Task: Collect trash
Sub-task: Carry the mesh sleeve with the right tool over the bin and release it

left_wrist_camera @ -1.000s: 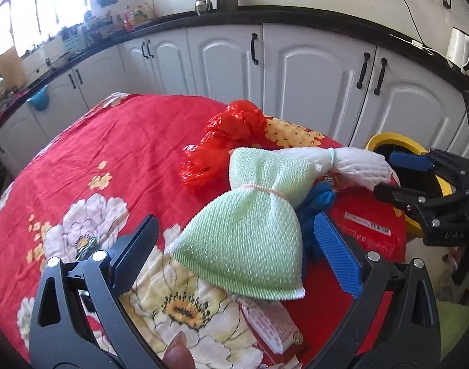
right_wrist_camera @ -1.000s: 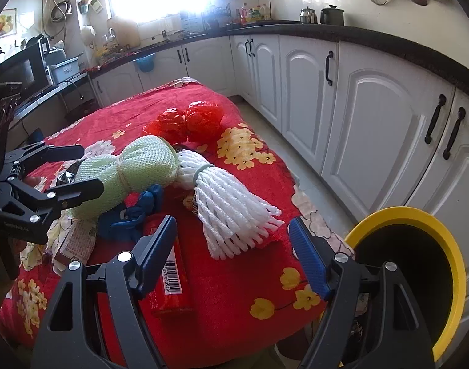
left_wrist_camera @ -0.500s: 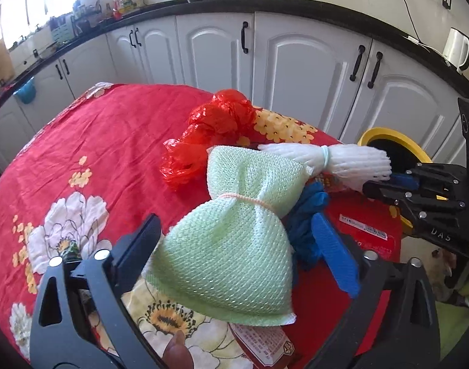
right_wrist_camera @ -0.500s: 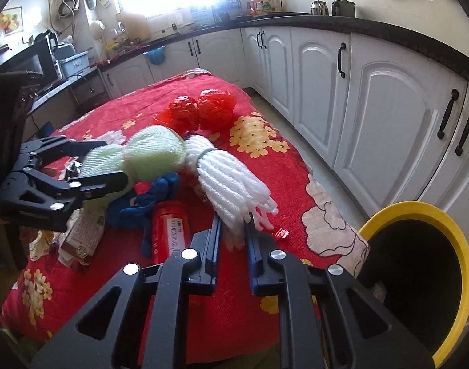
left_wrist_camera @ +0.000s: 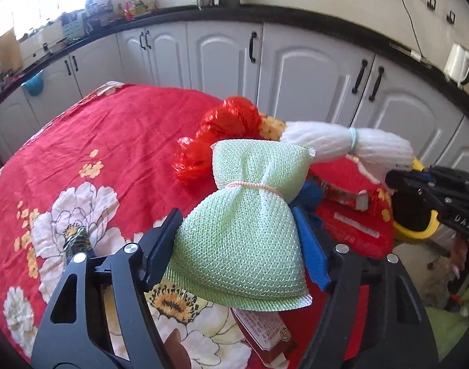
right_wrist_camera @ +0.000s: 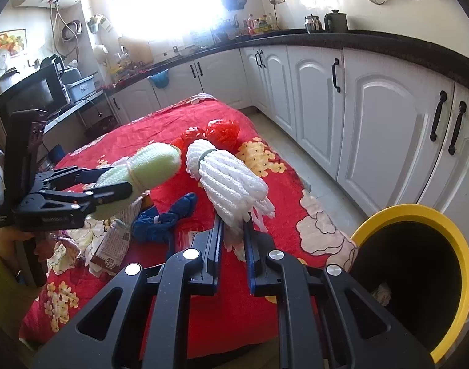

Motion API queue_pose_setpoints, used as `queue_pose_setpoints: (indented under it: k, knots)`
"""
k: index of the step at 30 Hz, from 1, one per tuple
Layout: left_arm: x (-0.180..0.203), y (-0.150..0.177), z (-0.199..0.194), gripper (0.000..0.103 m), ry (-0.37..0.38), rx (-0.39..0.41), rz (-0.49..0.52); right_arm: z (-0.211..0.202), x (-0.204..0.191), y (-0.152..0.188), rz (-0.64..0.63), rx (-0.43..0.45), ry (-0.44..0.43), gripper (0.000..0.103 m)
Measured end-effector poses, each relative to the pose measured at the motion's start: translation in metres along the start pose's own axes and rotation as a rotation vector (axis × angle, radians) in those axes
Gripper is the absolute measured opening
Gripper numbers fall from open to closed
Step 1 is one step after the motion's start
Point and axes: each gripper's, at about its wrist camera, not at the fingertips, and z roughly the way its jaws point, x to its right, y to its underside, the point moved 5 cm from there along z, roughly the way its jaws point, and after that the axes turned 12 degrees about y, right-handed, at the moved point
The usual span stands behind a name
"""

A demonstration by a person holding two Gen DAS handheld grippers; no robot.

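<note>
Right gripper (right_wrist_camera: 233, 240) pinches white foam net (right_wrist_camera: 231, 178), its long axis pointing away toward the table.

Both grippers closed on netting bundles since one second ago.

Right gripper (right_wrist_camera: 233, 230), wide open a second ago, was nearly closed by half a second ago and now clamps the frayed end of the white foam net bundle (right_wrist_camera: 231, 181), which has been raised off the red floral cloth (right_wrist_camera: 280, 190). Left gripper (left_wrist_camera: 237, 246), previously open with its fingers well apart and short of the green mesh bundle (left_wrist_camera: 243, 230), has advanced and narrowed; both fingers now press the bundle's wide lower half.
</note>
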Motion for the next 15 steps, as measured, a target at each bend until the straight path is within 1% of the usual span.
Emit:
queue_pose_setpoints:
  k: [7, 15]
  knots:
    - [0.006, -0.003, -0.027, 0.063, 0.000, 0.076, -0.026, -0.013, -0.001, -0.001, -0.001, 0.021, -0.005, 0.012]
    - [0.017, -0.006, -0.046, 0.063, 0.008, 0.139, -0.048, -0.035, 0.001, -0.005, 0.002, 0.060, -0.003, 0.012]
